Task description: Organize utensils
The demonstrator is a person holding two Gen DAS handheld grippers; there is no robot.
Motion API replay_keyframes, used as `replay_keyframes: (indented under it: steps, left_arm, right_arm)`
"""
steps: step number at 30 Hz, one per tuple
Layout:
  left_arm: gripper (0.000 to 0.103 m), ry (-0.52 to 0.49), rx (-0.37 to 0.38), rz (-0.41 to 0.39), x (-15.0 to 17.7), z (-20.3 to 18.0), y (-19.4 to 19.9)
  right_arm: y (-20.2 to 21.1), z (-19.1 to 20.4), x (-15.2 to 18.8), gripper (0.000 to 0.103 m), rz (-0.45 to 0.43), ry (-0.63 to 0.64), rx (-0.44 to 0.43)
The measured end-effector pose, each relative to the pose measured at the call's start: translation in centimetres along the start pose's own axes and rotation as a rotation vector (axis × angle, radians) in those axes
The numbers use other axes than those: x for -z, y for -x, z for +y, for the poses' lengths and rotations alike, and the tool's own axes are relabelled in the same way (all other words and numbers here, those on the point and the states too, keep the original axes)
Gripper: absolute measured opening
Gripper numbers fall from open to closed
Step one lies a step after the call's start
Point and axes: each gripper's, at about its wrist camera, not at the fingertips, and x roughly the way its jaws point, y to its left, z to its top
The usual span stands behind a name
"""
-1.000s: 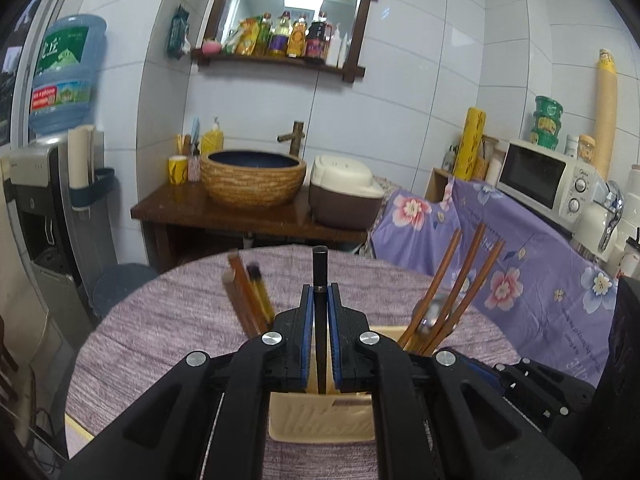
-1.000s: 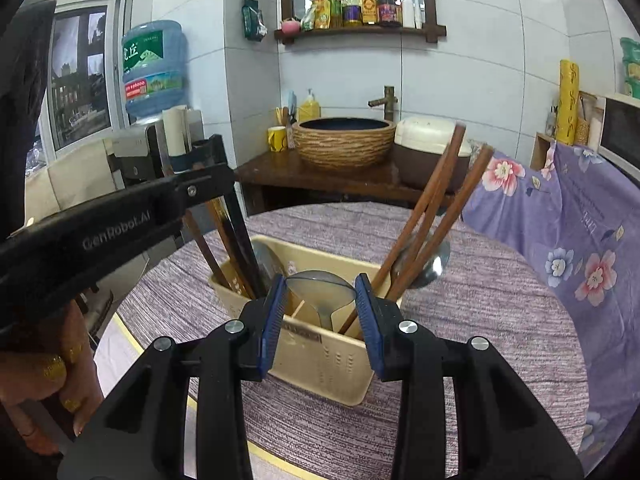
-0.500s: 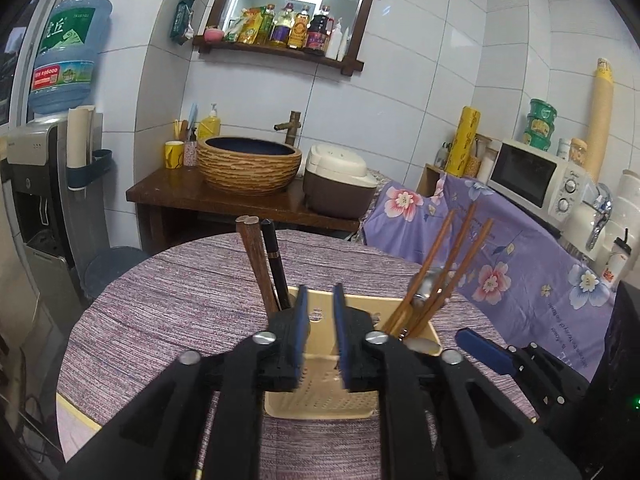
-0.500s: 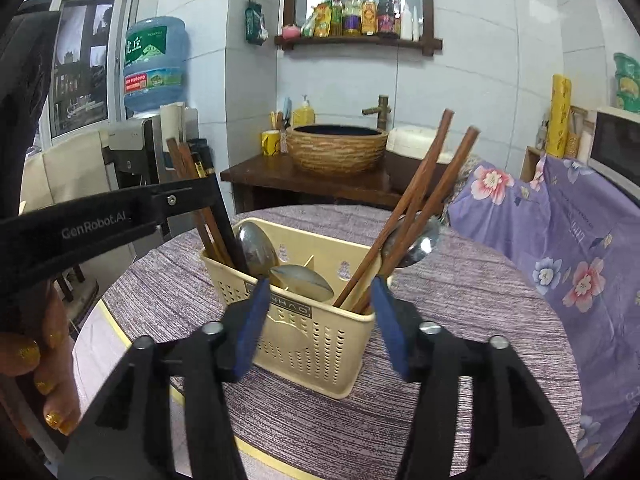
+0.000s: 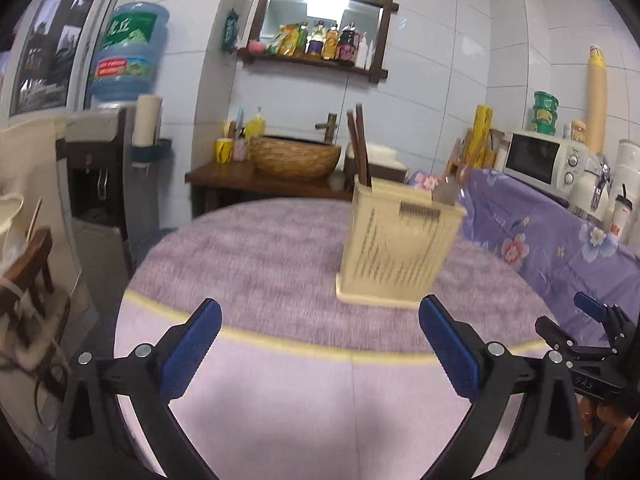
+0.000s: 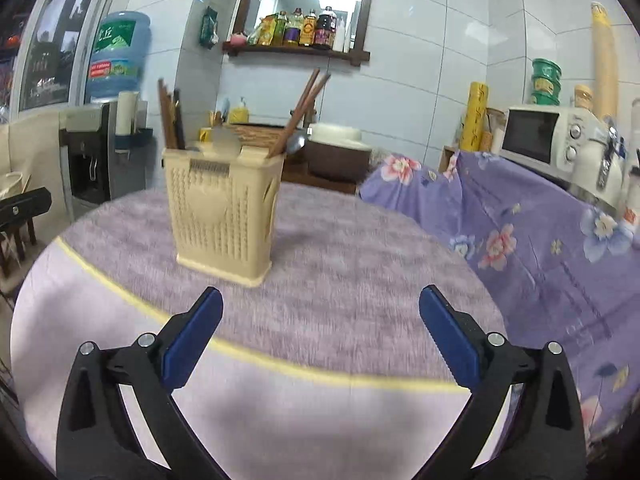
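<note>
A cream plastic utensil holder (image 5: 396, 244) stands upright on the round purple-clothed table (image 5: 260, 264). It also shows in the right wrist view (image 6: 224, 216). Dark chopsticks (image 6: 170, 120) stand in its left compartment, brown chopsticks (image 6: 304, 108) and a metal spoon (image 6: 296, 143) lean in its right one. My left gripper (image 5: 320, 344) is open and empty, low over the table's near edge, well short of the holder. My right gripper (image 6: 320, 336) is open and empty, also back from the holder. The right gripper's tip (image 5: 588, 308) shows at the left wrist view's right edge.
A purple floral cloth (image 6: 540, 240) covers a counter on the right with a microwave (image 6: 536, 140) on it. A wooden stand with a woven basin (image 5: 296, 156) is behind the table. A water dispenser (image 5: 108, 168) and a chair (image 5: 28, 272) stand at the left.
Both grippers have opened wide and pulled back and down from the holder. The black chopstick that the left gripper held now stands in the holder's left compartment.
</note>
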Motion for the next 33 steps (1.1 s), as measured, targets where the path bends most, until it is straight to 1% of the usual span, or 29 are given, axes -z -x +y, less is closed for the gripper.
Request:
replay_keyframes:
  steps: [3, 5, 8, 11, 14, 15, 17, 19, 21, 24, 27, 33]
  left_arm:
    - [0.098, 0.051, -0.008, -0.027, 2.6, 0.0, 2.7]
    - [0.098, 0.056, -0.012, -0.064, 3.9, -0.5, 4.5]
    - [0.098, 0.011, -0.027, -0.115, 5.6, -2.1, 7.4]
    - [0.098, -0.028, -0.056, -0.144, 7.0, -3.2, 10.1]
    - [0.098, -0.019, -0.051, -0.167, 7.7, -3.3, 12.4]
    - [0.098, -0.008, -0.055, -0.183, 7.9, -3.1, 13.1]
    - [0.098, 0.002, -0.063, -0.204, 8.1, -2.8, 13.9]
    - [0.098, -0.01, -0.084, -0.215, 7.9, -2.5, 14.0]
    - [0.098, -0.029, -0.092, -0.219, 7.8, -2.4, 14.1]
    - [0.098, -0.027, -0.087, -0.231, 7.6, -2.2, 14.2]
    - [0.098, -0.025, -0.082, -0.231, 7.9, -2.3, 14.4]
    - [0.098, -0.035, -0.084, -0.241, 8.0, -2.7, 14.8]
  right_arm:
    - [2.9, 1.1, 2.9, 0.097, -0.006, -0.025, -0.047]
    - [4.8, 2.0, 4.1, 0.097, -0.027, -0.03, -0.065]
    - [8.7, 3.4, 5.5, 0.097, -0.102, -0.052, -0.119]
    - [12.0, 4.4, 5.9, 0.097, -0.168, -0.035, -0.164]
    - [14.5, 4.9, 6.3, 0.097, -0.234, -0.01, -0.165]
    - [15.1, 5.1, 6.4, 0.097, -0.252, 0.006, -0.15]
    - [15.7, 5.0, 6.4, 0.097, -0.279, 0.018, -0.128]
    - [15.7, 4.6, 6.1, 0.097, -0.283, 0.001, -0.12]
    - [15.7, 4.0, 5.9, 0.097, -0.278, -0.038, -0.141]
    - [15.5, 3.5, 5.8, 0.097, -0.262, -0.072, -0.159]
    - [15.6, 3.4, 5.8, 0.097, -0.253, -0.072, -0.163]
    - [15.9, 3.5, 5.7, 0.097, -0.263, -0.061, -0.17]
